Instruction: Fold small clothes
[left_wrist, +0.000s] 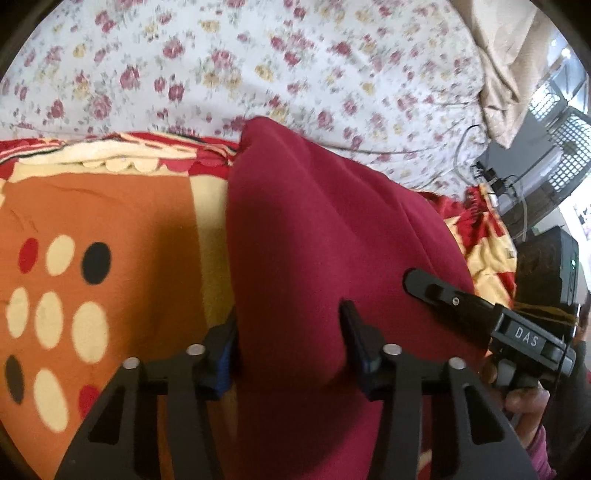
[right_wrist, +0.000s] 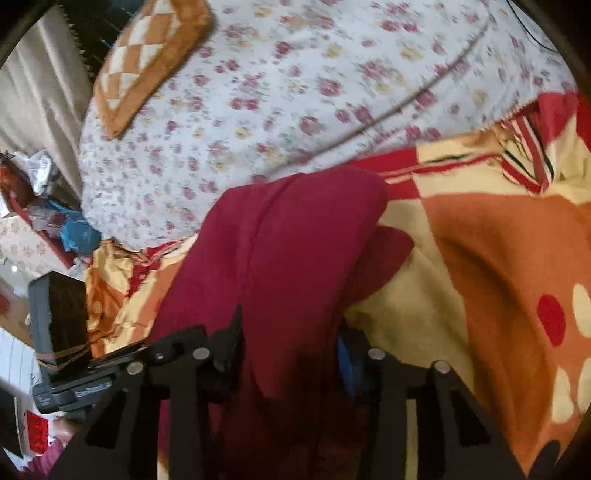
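Maroon cloth (left_wrist: 317, 236) is draped over a spotted blanket (left_wrist: 110, 221) on the bed, beside a floral sheet (left_wrist: 258, 55). It is pinched between the jaws of the left gripper (left_wrist: 290, 350) and the right gripper (right_wrist: 291, 350).

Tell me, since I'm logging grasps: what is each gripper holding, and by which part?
Both hold the maroon garment. The left gripper and right gripper each have its near end bunched between their fingers; which part cannot be told.

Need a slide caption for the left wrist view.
Left gripper holding a maroon garment above a patterned orange blanket, right gripper alongside.
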